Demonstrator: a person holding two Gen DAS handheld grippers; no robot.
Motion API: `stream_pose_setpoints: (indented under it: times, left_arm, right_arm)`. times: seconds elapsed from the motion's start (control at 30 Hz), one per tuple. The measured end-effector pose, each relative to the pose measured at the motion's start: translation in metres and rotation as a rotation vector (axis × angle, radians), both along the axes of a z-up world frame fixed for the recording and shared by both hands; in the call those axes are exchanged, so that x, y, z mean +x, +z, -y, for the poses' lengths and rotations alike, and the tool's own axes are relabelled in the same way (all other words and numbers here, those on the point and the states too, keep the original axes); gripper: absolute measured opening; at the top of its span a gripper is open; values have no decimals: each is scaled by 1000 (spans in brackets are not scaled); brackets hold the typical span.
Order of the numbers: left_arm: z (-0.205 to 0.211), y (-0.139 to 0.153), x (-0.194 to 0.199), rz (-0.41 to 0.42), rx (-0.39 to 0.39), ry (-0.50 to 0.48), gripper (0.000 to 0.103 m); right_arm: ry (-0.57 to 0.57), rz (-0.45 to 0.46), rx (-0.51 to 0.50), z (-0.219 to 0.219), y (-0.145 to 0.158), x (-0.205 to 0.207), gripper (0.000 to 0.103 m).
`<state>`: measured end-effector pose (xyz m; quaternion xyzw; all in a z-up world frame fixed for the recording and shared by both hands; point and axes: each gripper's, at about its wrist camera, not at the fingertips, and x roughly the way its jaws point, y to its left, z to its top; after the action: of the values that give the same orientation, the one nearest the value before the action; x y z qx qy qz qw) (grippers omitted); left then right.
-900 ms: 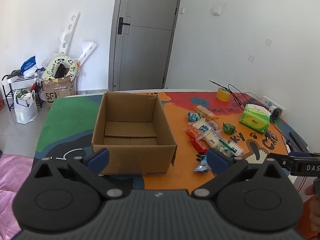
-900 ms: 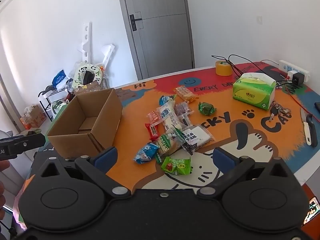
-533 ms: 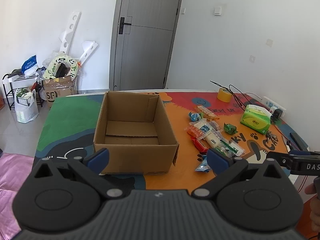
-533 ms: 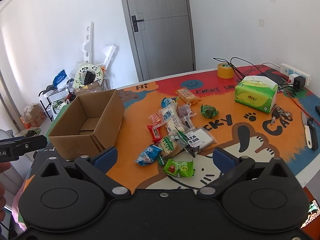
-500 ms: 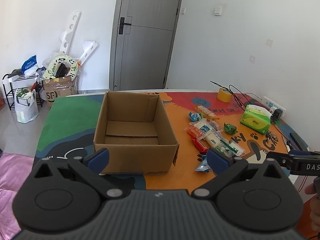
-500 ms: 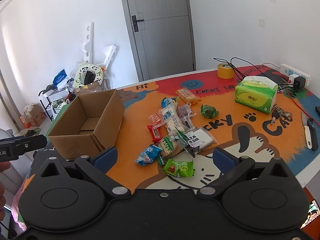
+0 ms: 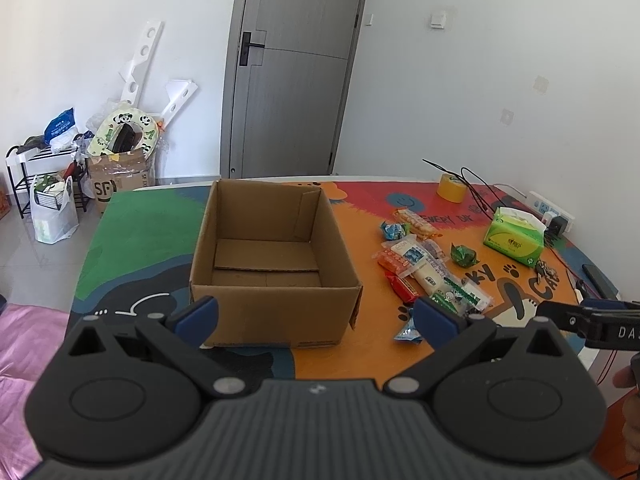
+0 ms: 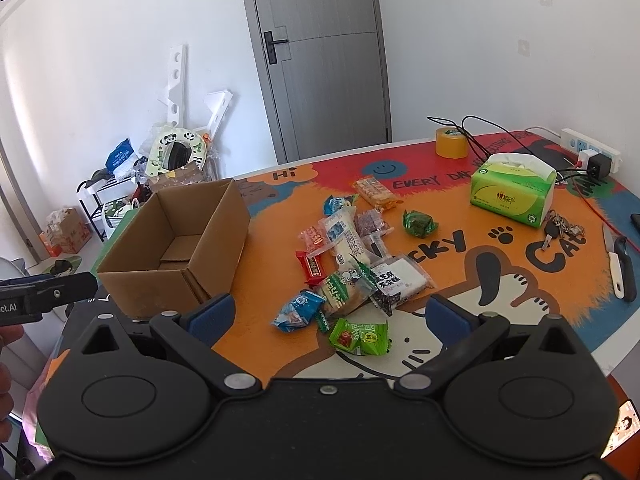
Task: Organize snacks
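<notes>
Both left tongs [image 7: 316, 316] and right tongs [image 8: 328, 318] are held spread, empty, above the tabletop [image 8: 500, 280]; snack packets [image 8: 352, 264] are scattered beside the cardboard box [image 7: 276, 276].

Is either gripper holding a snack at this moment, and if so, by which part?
Nothing is held. The left gripper and right gripper are both open and empty.
</notes>
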<state>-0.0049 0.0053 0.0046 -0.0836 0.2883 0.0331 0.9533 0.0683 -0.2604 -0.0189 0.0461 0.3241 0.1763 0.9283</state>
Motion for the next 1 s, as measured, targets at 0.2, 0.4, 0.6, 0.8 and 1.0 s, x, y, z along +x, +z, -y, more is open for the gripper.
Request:
stream_pose_setpoints:
  times: [0.2, 0.4, 0.6, 0.8, 1.0]
  left_arm:
    - [0, -2, 0, -3, -4, 5, 103]
    - [6, -5, 3, -7, 1, -11, 103]
    - [16, -12, 12, -21, 3, -43, 103]
    - [32, -24, 25, -28, 11, -87, 103]
    - [49, -44, 45, -66, 13, -142, 103]
  right_arm:
    - [-3, -5, 4, 0, -2, 1, 103]
    - [-2, 26, -9, 0, -2, 0, 103]
    - [-1, 42, -1, 4, -4, 2, 103]
    - [-22, -13, -22, 11, -18, 12, 103]
    - [-29, -56, -19, 19, -39, 23, 103]
